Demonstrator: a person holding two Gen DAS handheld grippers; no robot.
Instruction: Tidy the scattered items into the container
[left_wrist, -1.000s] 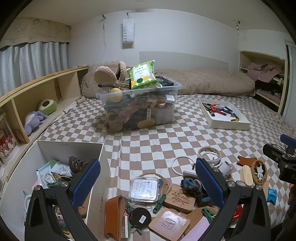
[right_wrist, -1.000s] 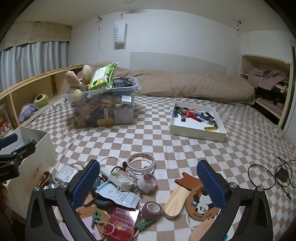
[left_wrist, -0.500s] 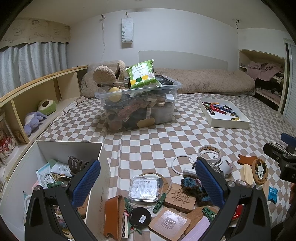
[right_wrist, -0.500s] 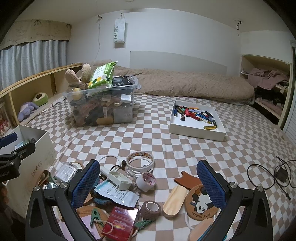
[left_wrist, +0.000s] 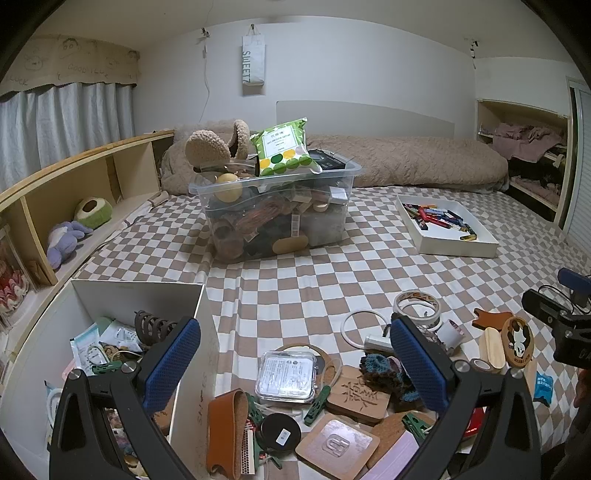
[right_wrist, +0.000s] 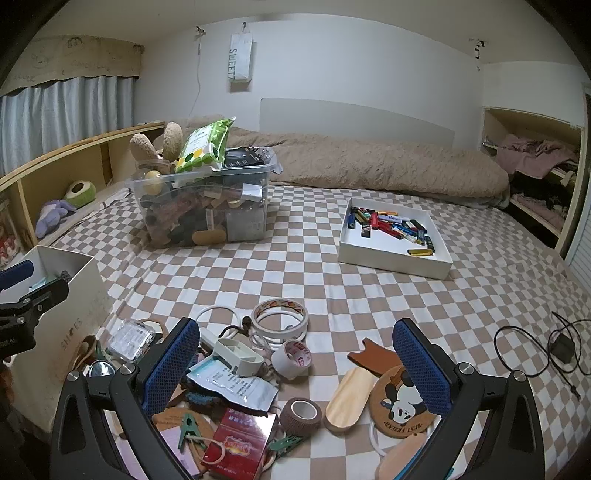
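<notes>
A white cardboard box (left_wrist: 147, 295) stands at the left and holds packets, a brown hair claw and clips. My left gripper (left_wrist: 295, 363) hovers open and holds nothing. It is above a clear plastic case (left_wrist: 286, 376), an engraved wooden coaster (left_wrist: 358, 395) and a brown leather piece (left_wrist: 221, 428), just right of the box. My right gripper (right_wrist: 295, 363) is also open with nothing between its fingers. It hangs over a small tape roll (right_wrist: 291, 356), a white sachet (right_wrist: 232, 386), a big tape ring (right_wrist: 280, 314), a bandage roll (right_wrist: 301, 411) and a panda coaster (right_wrist: 404, 400).
A full clear plastic bin (left_wrist: 277, 221) sits on the checked bedspread behind the clutter. A white tray of coloured markers (left_wrist: 450, 232) lies at the right. A black cable with a charger (right_wrist: 554, 347) lies far right. A wooden shelf with plush toys (left_wrist: 70, 236) runs along the left.
Almost nothing differs. Both grippers stay open over the clutter, with only a slight drift of each view.
</notes>
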